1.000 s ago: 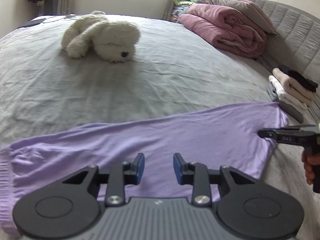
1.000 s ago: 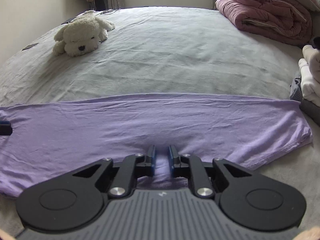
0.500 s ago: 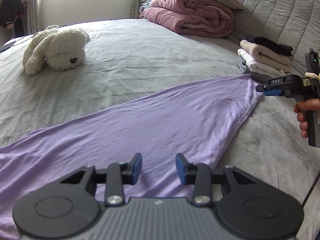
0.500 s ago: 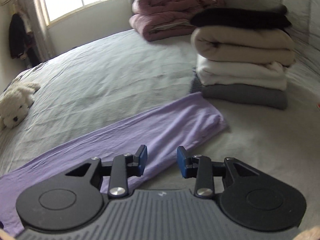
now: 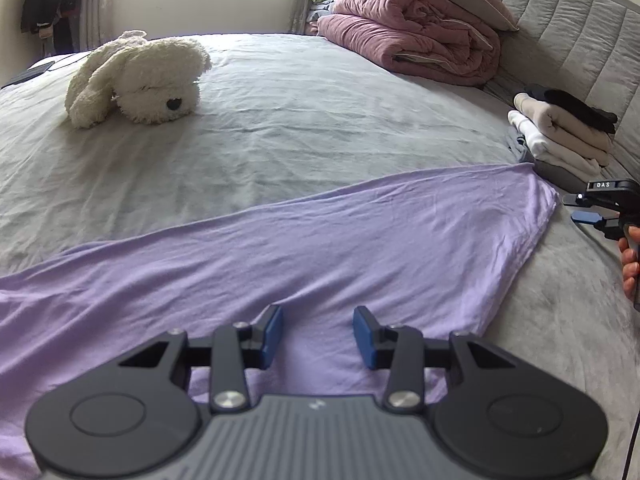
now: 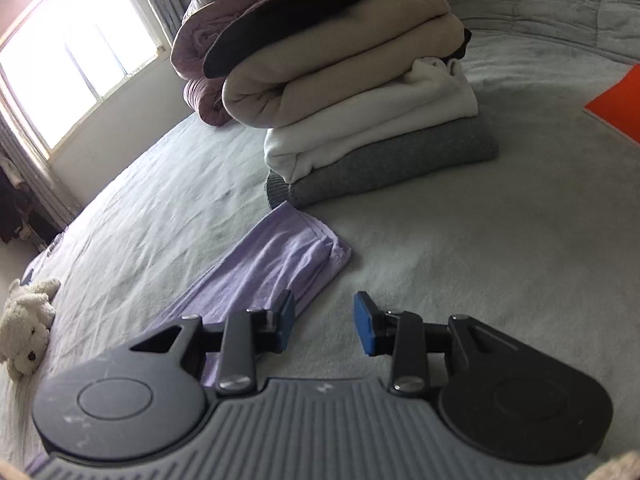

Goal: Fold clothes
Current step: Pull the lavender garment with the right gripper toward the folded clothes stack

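A long lilac garment [image 5: 320,248] lies folded into a flat band across the grey bed [image 5: 280,128]. My left gripper [image 5: 318,320] hovers open over its near edge, and the cloth passes under the blue pads without being pinched. In the right wrist view the garment's narrow end [image 6: 288,252] lies just short of the clothes stack. My right gripper [image 6: 324,308] is open and rolled, with its left finger over the cloth edge and bare bedding in the gap. It also shows at the right edge of the left wrist view as the right gripper [image 5: 588,208], beside the garment's corner, held by a hand.
A stack of folded clothes [image 6: 380,120], grey, white, beige and black, sits close beyond the garment's end. A white plush dog [image 5: 140,76] lies far across the bed. A rolled pink duvet [image 5: 416,32] rests against the padded headboard [image 5: 580,20]. Something orange [image 6: 620,104] shows at the right.
My right gripper opened off the cloth it was pinching, swung right to the garment's end by the stack and rolled. The left gripper's jaws spread slightly wider and it shifted a little.
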